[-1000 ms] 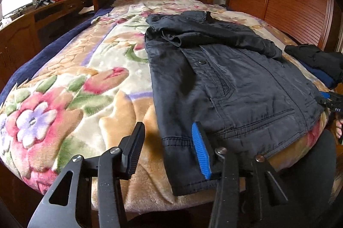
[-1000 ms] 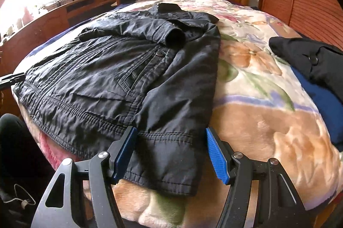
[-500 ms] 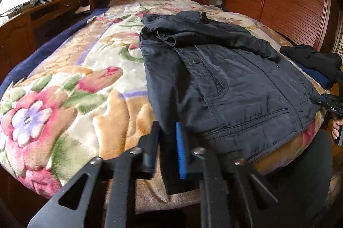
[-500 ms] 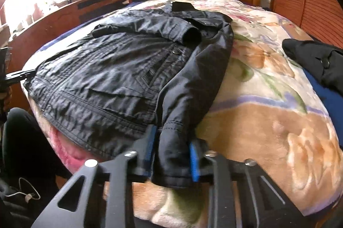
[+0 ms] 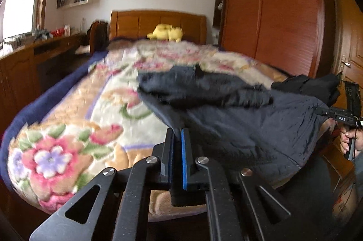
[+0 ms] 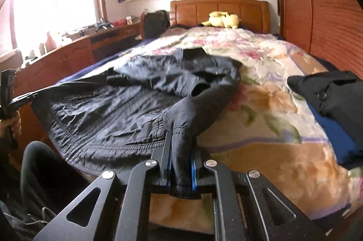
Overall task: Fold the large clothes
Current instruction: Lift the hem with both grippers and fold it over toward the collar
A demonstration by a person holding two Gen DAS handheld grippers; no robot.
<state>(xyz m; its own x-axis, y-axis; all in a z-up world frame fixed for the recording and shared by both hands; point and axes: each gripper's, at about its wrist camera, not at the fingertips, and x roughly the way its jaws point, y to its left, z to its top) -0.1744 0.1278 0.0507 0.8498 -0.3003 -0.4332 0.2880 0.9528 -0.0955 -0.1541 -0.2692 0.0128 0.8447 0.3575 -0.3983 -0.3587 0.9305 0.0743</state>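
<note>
A dark grey jacket (image 5: 238,118) lies on the flowered bedspread (image 5: 74,125), its bottom hem lifted off the bed. My left gripper (image 5: 177,139) is shut on the hem's left corner. My right gripper (image 6: 180,150) is shut on the hem's right corner, cloth bunched between the blue pads. The jacket (image 6: 118,114) hangs taut between the two grippers; its collar and folded sleeves still rest on the bed. The right gripper shows in the left wrist view (image 5: 340,117), the left one in the right wrist view (image 6: 20,98).
A folded black garment on a blue one (image 6: 329,100) lies at the bed's right edge. A yellow plush toy (image 6: 223,20) sits by the headboard. A wooden desk (image 6: 68,55) runs along the left, a wardrobe (image 5: 283,25) on the right.
Both grippers went from open around the hem corners to shut on them, then rose. The hem has lifted off the bed and both views now tilt upward.
</note>
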